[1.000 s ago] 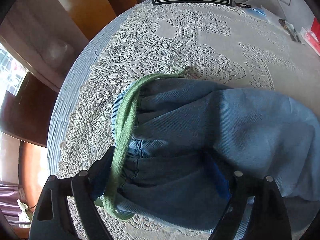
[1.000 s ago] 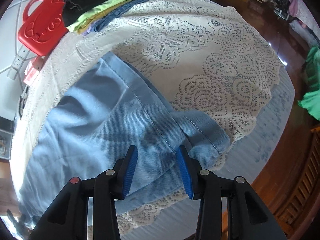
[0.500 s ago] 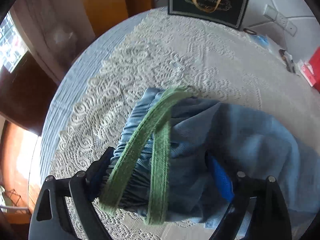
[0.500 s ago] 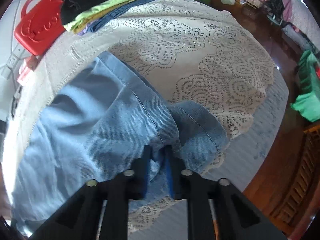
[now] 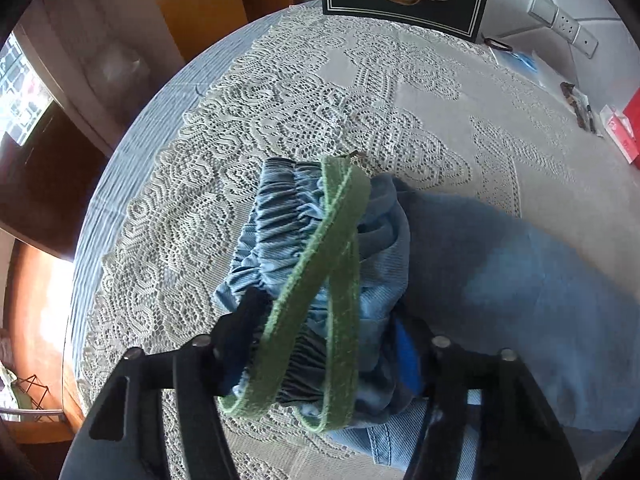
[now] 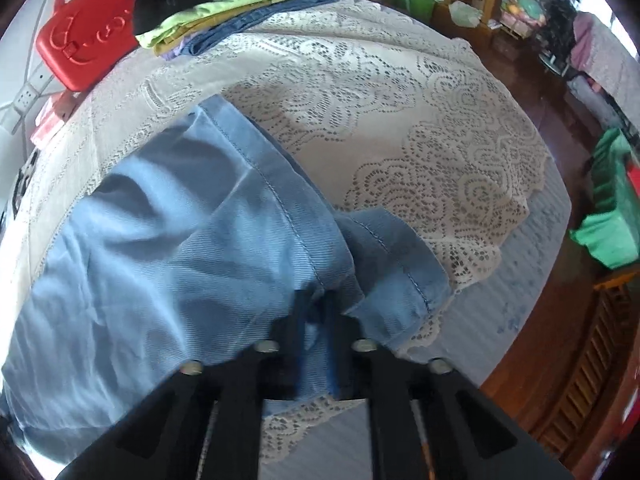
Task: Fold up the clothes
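Both grippers had drawn in since a second before; right gripper (image 6: 316,320) clamped the blue trousers (image 6: 180,248) at their 6 o'clock hem; left gripper (image 5: 324,344), jaws closing, bunched the waistband (image 5: 288,216) and green drawstring (image 5: 320,264) on the lace tablecloth (image 5: 320,120).

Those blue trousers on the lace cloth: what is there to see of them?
The blue trousers look like light denim-like twill, lying rumpled across the lace tablecloth. One end has a gathered elastic waistband with a flat green drawstring looping over it; the left gripper is closing on that bunched waist. At the other end the stitched leg hems lie near the table's edge, and the right gripper is shut on the fabric there.
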`<state>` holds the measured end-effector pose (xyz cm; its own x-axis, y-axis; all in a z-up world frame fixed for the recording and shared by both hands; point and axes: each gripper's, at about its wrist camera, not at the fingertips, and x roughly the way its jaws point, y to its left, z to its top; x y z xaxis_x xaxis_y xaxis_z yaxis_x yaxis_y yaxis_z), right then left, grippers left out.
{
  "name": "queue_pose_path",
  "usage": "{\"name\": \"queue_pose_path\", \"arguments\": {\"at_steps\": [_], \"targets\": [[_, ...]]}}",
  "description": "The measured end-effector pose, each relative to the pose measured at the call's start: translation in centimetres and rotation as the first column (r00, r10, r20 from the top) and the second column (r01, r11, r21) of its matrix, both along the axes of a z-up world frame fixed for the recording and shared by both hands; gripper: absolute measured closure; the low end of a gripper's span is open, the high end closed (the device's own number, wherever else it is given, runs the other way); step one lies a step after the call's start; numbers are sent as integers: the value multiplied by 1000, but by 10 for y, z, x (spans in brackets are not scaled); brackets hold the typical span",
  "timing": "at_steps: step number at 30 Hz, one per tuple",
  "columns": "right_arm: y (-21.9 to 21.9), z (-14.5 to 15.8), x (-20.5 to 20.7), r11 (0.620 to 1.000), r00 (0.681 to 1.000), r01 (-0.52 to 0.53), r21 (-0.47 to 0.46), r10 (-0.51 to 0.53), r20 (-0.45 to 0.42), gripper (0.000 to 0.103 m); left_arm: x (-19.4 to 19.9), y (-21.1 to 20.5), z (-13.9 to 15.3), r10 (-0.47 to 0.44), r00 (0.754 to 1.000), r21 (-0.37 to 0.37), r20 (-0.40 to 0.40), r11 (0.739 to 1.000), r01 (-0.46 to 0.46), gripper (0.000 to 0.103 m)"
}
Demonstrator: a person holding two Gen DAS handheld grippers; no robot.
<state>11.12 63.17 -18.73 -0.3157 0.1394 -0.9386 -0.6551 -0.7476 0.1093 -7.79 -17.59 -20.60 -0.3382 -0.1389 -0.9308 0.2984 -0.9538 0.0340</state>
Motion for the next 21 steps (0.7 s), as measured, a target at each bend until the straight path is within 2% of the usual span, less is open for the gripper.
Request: {"name": "queue_pose_path", "arguments": {"at_steps": [3,7,9,11,13,16,18,21], "targets": [[-2,29,13,1000,994,16,10,-15,-111,101,12,-4,18,23,999,58,-43,998,-21,62],[-1,63,34,999,972,47,13,-42,-230,101,26,-8,34,24,997,107,-77,994,-16,62],[2,65,42,998,974,58,9,-55,-218,101,28,-8,29,17,998,92,-57,996,-12,62],[6,52,46,998,984,68,-4,-67,-163,101,32,-11,19,23,999,87,-24,996,-21,62],[9,34,50,997,992,77,-20,-78,-95,101,36,-16,5,34,999,110,14,993,-36,62],[12,9,56,996,997,81,-32,-82,-5,99,40,-21,-2,33,999,151,26,988,-36,54],[12,5,57,996,996,90,-18,-90,18,92,44,-25,11,43,999,183,3,982,-43,54],[13,20,60,994,994,104,16,-103,-18,80,51,-24,51,34,995,176,-90,984,-17,51]]}}
